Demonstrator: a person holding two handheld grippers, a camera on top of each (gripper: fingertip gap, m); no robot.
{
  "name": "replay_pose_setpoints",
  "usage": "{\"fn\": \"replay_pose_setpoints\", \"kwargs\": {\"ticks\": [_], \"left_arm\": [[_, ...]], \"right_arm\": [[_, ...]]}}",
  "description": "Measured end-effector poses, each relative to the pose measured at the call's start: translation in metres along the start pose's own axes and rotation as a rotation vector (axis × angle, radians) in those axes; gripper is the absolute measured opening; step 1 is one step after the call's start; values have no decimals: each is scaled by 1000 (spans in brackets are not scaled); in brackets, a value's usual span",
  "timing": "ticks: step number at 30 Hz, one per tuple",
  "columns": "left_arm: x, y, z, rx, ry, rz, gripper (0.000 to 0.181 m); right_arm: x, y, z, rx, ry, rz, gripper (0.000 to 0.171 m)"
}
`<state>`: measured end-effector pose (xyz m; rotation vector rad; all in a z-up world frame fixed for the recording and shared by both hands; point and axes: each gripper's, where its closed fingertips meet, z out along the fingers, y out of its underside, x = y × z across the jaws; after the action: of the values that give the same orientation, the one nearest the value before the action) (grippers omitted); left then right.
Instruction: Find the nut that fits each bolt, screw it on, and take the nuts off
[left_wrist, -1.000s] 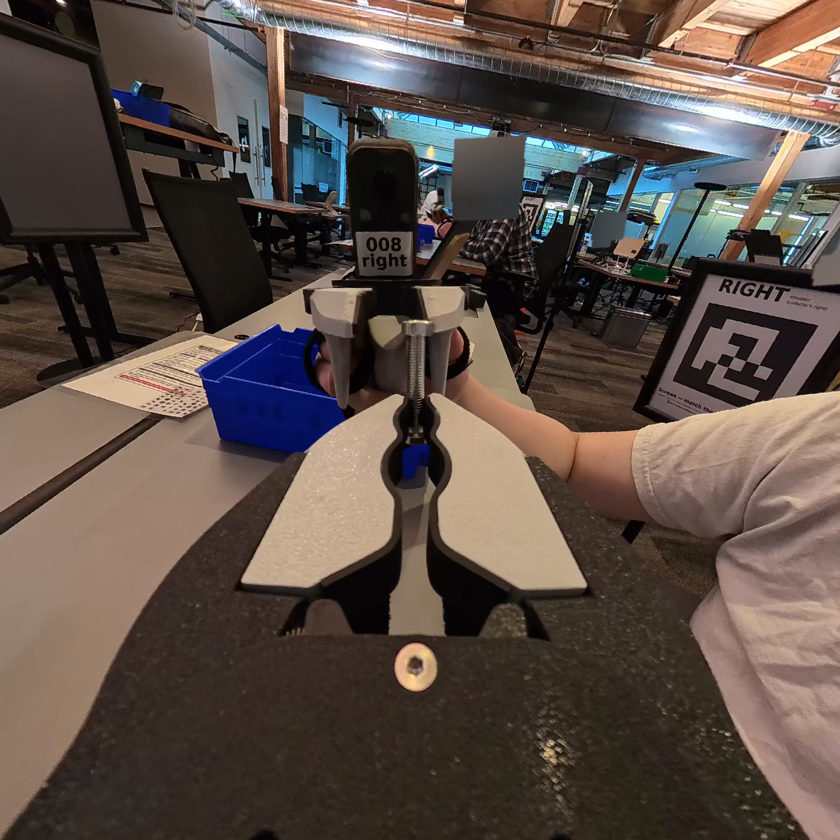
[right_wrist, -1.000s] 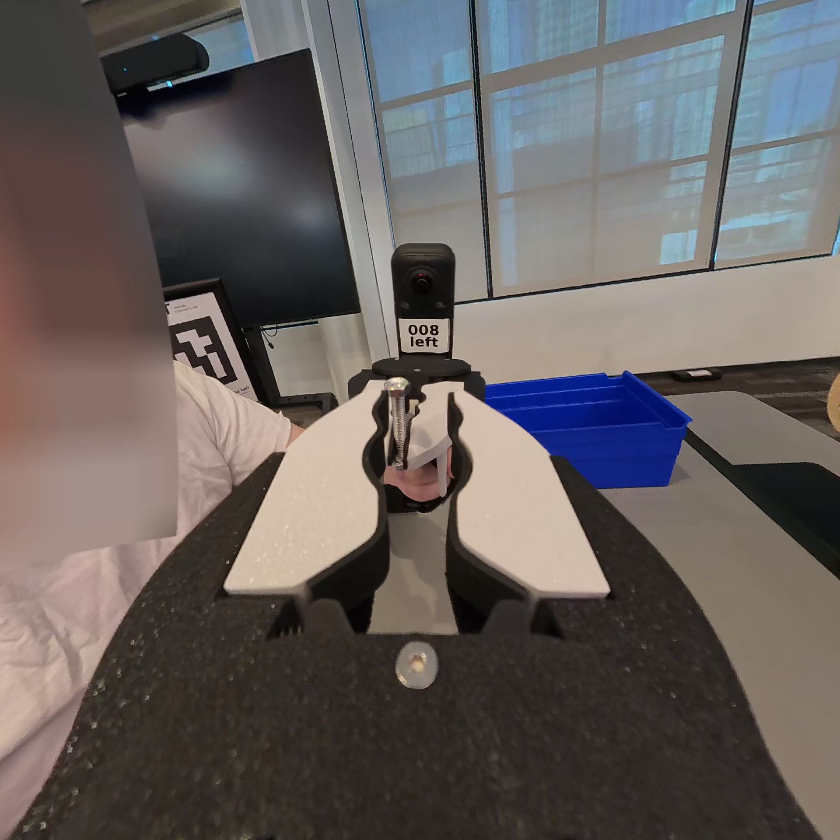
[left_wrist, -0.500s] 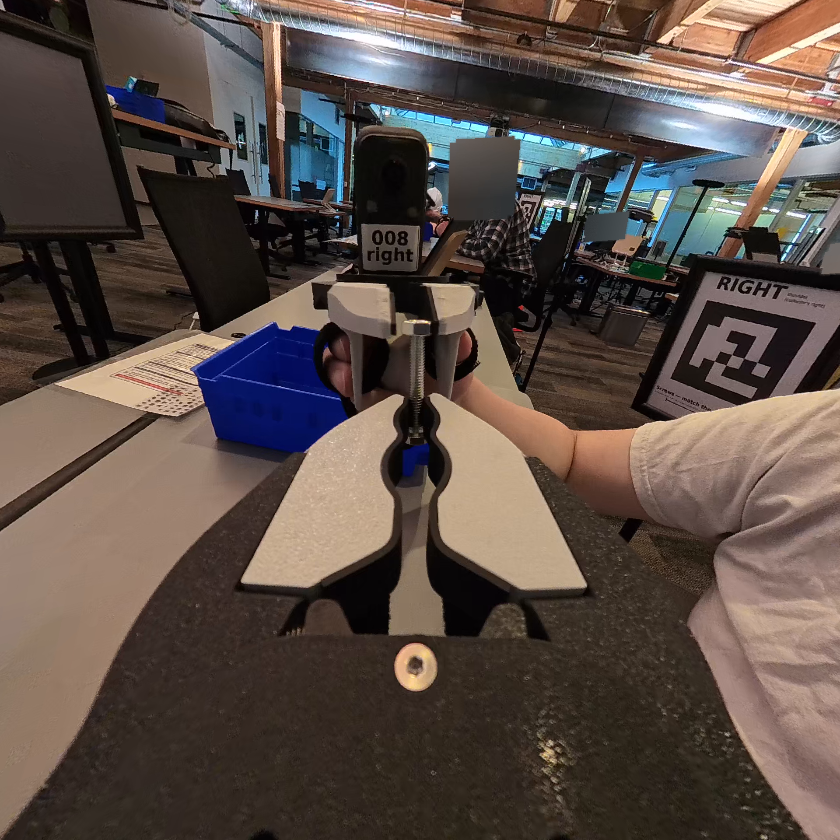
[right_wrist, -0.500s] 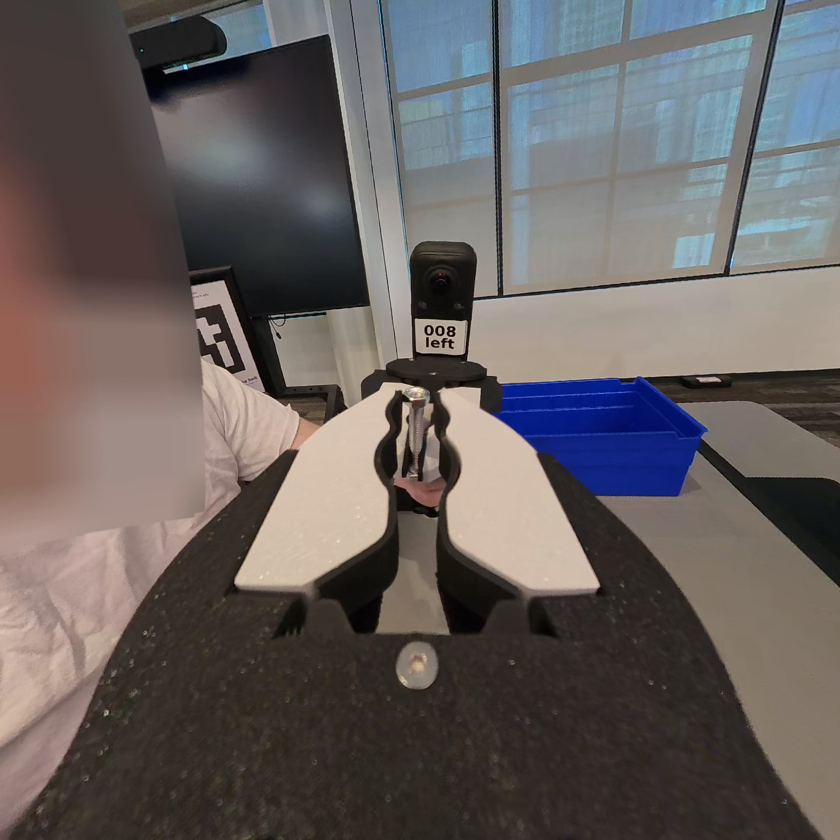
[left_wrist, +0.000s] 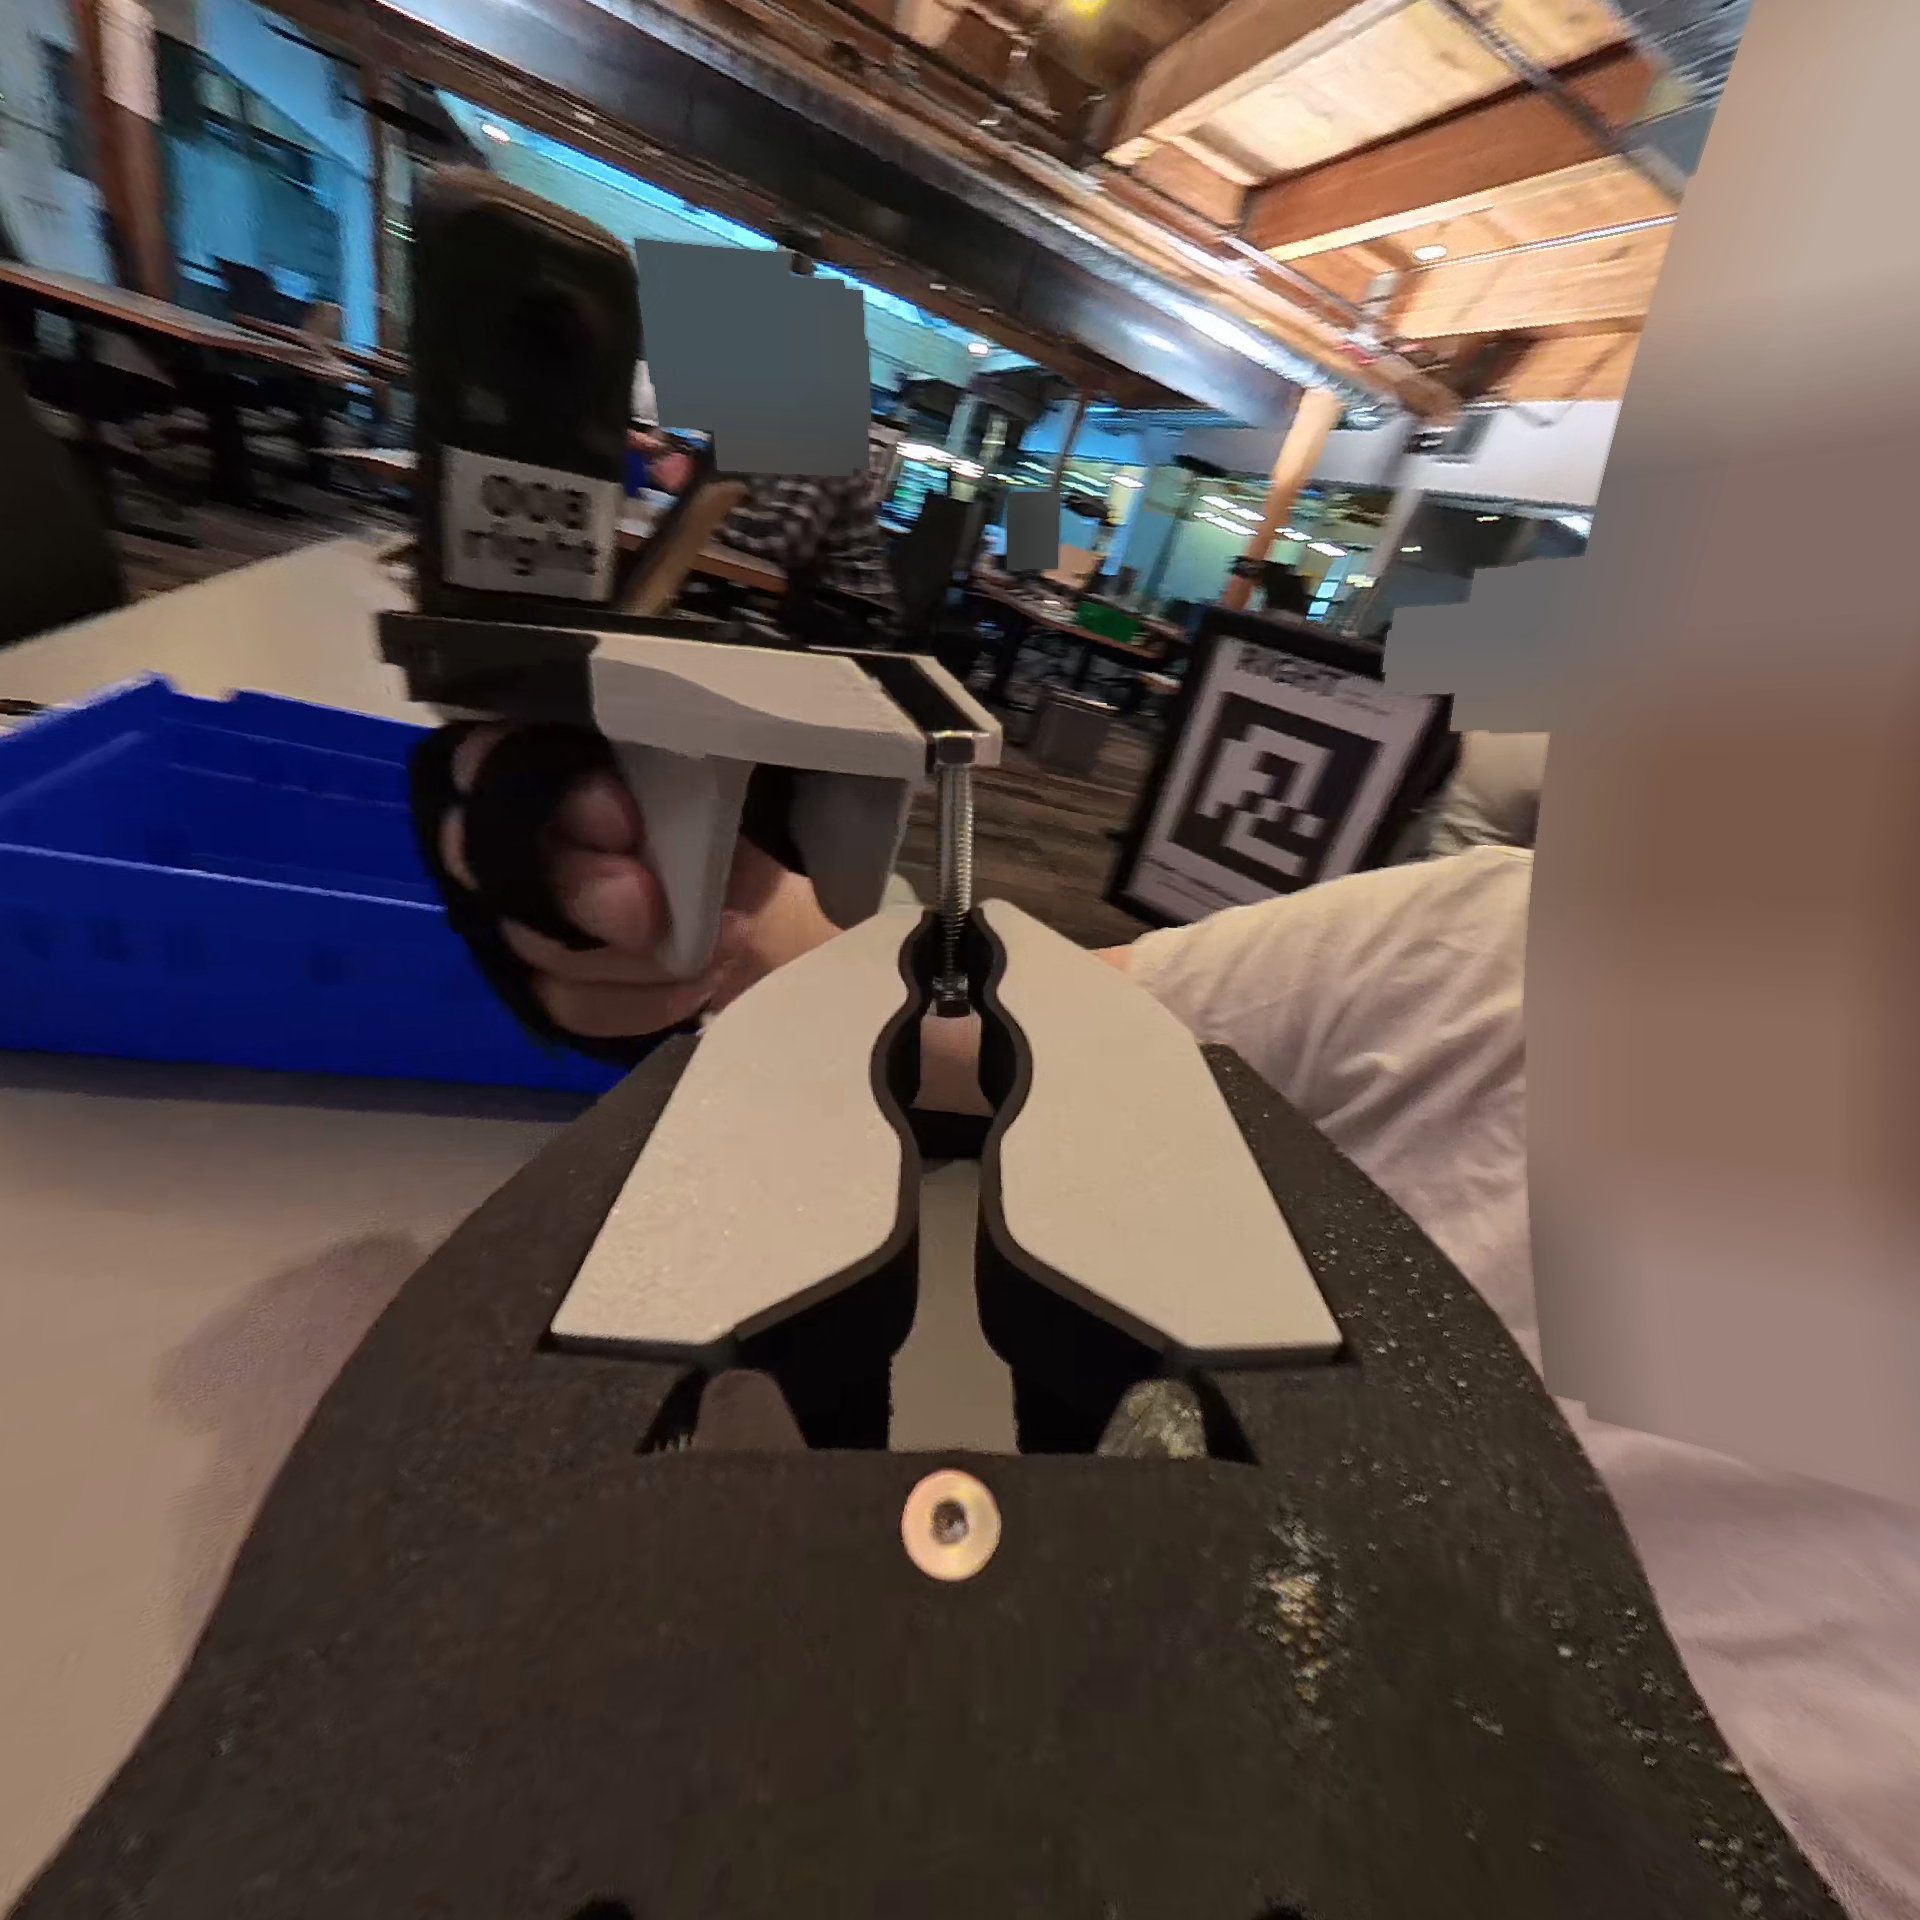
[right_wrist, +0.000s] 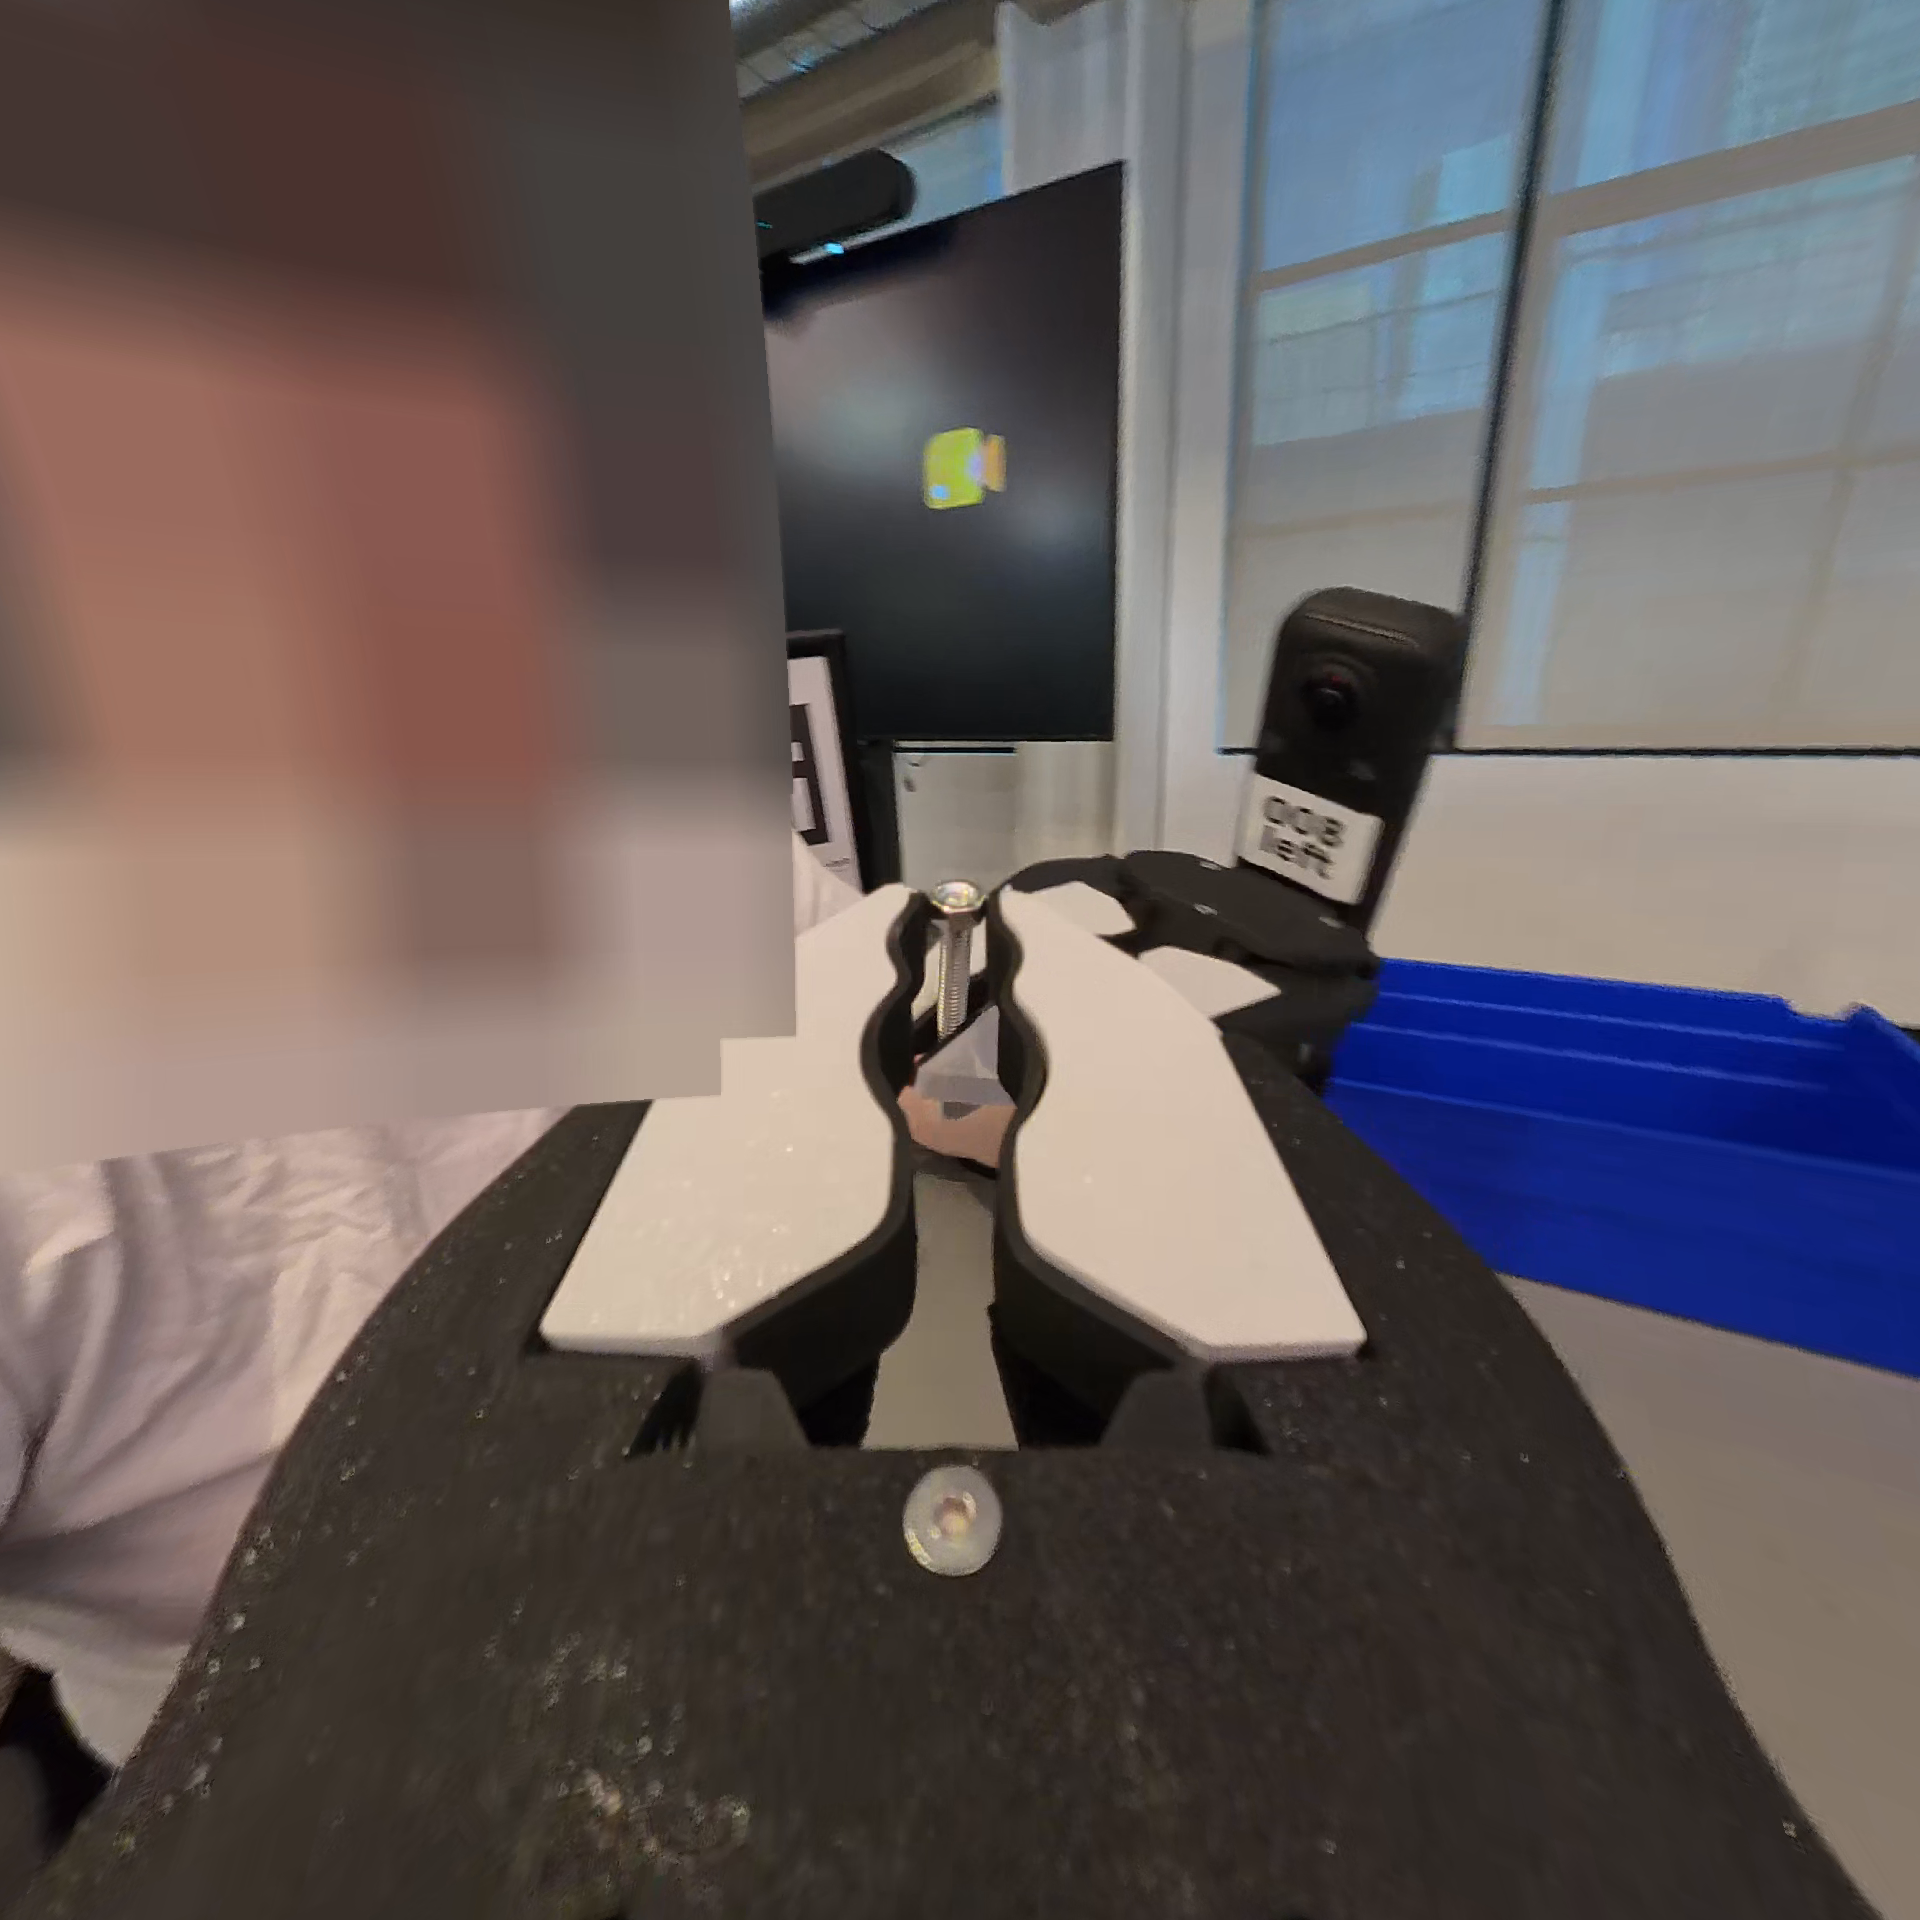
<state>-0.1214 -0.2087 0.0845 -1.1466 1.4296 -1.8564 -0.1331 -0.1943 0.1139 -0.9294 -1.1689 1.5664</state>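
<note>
1. Right claw: its two white fingers are clamped on the head end of the bolt, which hangs threaded end down. In the left wrist view the same claw appears turned side-on, whereas half a second ago it faced that camera squarely.

2. Left claw: fingers nearly together, pinched on a small nut at the lower end of the bolt. The nut sits at the tip of the thread, in the narrow notch between the fingertips.

3. Change: the two tools have rotated relative to each other about the bolt's axis, and both views are motion-blurred. The right-hand tool's camera block has swung to the left of the frame, and the left-hand tool now lies off to the right in the right wrist view.

4. Meaning: this reads as a turning stroke with the nut held and the bolt twisted. Whether it is threading on or coming off cannot be told.

5. Surroundings: the blue bin stands on the grey counter, behind the gloved hand. Both tools are held above the counter.
</note>
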Motion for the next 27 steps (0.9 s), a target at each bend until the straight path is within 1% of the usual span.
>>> {"fn": "replay_pose_setpoints", "kwargs": {"ticks": [3,6,8,9,12,15,17,20,23,27], "left_arm": [[13,5,6,-9,106,-45,4],[11,5,6,-5,90,-30,4],[4,3,3,-11,28,2,4],[0,1,0,-3,-6,19,4],[-12,-8,-7,41,-91,34,4],[-27,-12,-16,74,-195,55,4],[-30,-13,-19,79,-220,62,4],[-31,-15,-20,83,-233,65,4],[-30,-15,-21,82,-235,69,4],[-30,-16,-22,88,-232,65,4]], "right_arm": [[-13,2,4,13,-92,-6,10],[-11,2,4,12,-74,-12,11],[-1,2,3,-8,15,-33,27],[2,1,2,-21,53,-52,30],[9,-7,2,-27,155,-115,29],[29,-9,0,-47,316,-128,27],[45,-4,-3,-83,425,-104,28],[50,-1,-2,-74,438,-53,27],[47,-3,-2,-43,403,-20,25],[46,-4,-5,-39,391,-13,23]]}}
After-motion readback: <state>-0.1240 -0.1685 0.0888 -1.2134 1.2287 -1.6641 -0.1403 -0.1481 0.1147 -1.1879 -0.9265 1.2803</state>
